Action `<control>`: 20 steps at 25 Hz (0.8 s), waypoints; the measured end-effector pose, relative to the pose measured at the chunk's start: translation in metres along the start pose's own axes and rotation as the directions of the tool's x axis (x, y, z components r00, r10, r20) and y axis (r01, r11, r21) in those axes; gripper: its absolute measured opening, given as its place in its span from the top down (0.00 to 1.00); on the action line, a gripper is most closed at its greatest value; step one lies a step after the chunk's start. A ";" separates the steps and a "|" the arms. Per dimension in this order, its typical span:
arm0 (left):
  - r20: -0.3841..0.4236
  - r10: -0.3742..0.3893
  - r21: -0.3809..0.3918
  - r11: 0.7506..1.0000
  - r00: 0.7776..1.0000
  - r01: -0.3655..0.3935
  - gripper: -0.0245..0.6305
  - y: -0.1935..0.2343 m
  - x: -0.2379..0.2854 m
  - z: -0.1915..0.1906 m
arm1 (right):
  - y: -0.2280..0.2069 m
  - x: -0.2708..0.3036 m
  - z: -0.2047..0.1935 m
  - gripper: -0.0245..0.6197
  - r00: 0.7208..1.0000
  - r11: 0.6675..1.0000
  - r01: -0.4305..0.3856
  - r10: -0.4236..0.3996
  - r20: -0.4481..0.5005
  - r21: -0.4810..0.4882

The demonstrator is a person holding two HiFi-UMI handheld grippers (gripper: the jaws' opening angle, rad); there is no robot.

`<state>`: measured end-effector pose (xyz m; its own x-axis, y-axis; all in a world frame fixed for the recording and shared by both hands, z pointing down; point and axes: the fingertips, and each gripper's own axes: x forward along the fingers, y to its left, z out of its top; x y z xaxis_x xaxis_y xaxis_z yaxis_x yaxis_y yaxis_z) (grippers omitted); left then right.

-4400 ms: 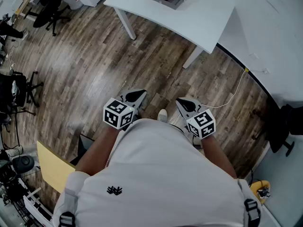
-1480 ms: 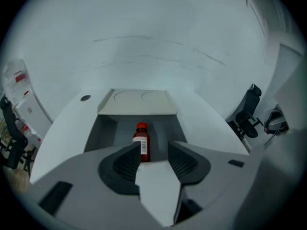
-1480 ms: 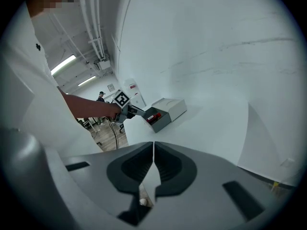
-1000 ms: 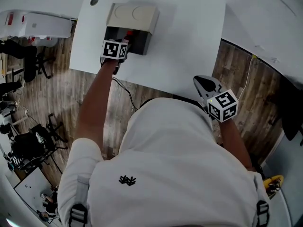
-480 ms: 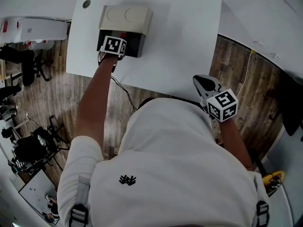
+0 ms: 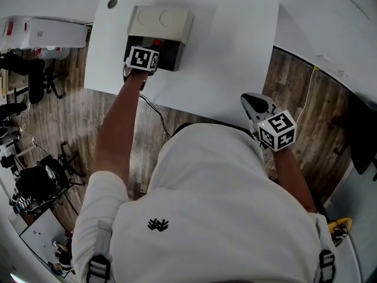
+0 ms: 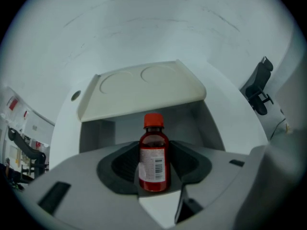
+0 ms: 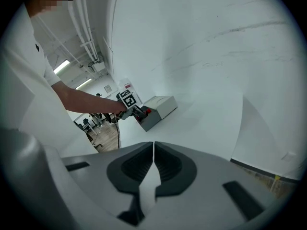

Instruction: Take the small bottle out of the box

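Wood flooring point(image 6: 70, 117) is showing round a white table point(image 6: 235, 52), with office chairs point(image 6: 36, 183) standing off at the left edge of the head view; on the table's far left part a dark box point(image 6: 171, 56) is sitting with its beige lid point(image 6: 162, 22) folded back. Inside the box the small bottle point(image 7: 153, 162) is standing upright, red cap on top, its long axis running vertically, straight across the line of the grip. The left gripper point(image 6: 146, 56) is reaching into the box and its jaws are closing on the bottle from either side, the dark pads point(image 7: 123, 164) appearing to be meeting its body just below the shoulder; the lift looks to be going straight up, clear of the box wall. The right gripper point(image 6: 257, 104) is hanging well apart at the table's near edge, jaws pressed together on nothing.
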<state>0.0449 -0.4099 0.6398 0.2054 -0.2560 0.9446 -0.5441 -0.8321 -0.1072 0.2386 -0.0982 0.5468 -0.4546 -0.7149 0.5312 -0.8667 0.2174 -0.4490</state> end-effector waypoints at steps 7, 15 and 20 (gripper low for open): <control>0.110 -0.013 -0.020 1.000 0.994 0.016 0.66 -0.001 -0.026 0.008 | 0.013 0.010 0.004 0.95 1.000 0.999 -0.030 0.029 -0.012 -0.044; 0.292 -0.053 -0.092 0.992 0.955 0.084 0.66 -0.009 -0.076 0.004 | 0.036 0.022 0.005 0.95 0.997 0.991 -0.067 0.063 -0.040 -0.119; 0.394 -0.066 -0.125 0.984 0.917 0.125 0.66 -0.009 -0.114 -0.007 | 0.061 0.036 0.016 0.95 0.995 0.981 -0.089 0.081 -0.053 -0.170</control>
<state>0.0202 -0.3698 0.5350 0.5452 -0.3734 0.7506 -0.6112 -0.7898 0.0511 0.1730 -0.1214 0.5269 -0.5334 -0.6586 0.5308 -0.8452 0.3901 -0.3653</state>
